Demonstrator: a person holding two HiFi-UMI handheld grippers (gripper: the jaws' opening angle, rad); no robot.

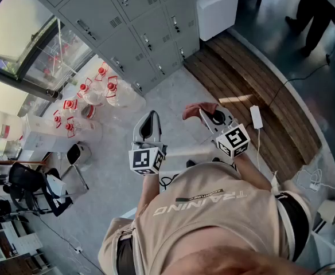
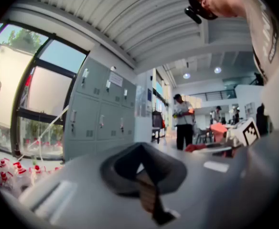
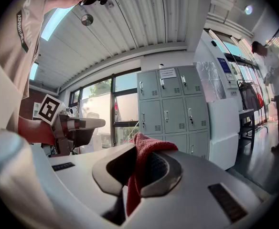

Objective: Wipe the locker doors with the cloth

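Observation:
A bank of grey locker doors [image 1: 139, 22] stands ahead of me, also seen in the left gripper view as locker doors [image 2: 99, 111] and in the right gripper view as locker doors [image 3: 175, 109]. My right gripper [image 1: 205, 112] is shut on a red cloth [image 1: 199, 110], which hangs between its jaws as the red cloth [image 3: 139, 168] in the right gripper view. My left gripper [image 1: 150, 119] is held beside it, jaws closed with nothing in them. Both grippers are well short of the lockers.
Several water jugs with red caps [image 1: 96, 93] stand on the floor by the lockers and the window [image 1: 18, 44]. A white cabinet [image 1: 216, 7] sits right of the lockers. A wooden floor strip [image 1: 253, 90] holds a white power adapter [image 1: 256, 117]. A person [image 2: 183, 120] stands far off.

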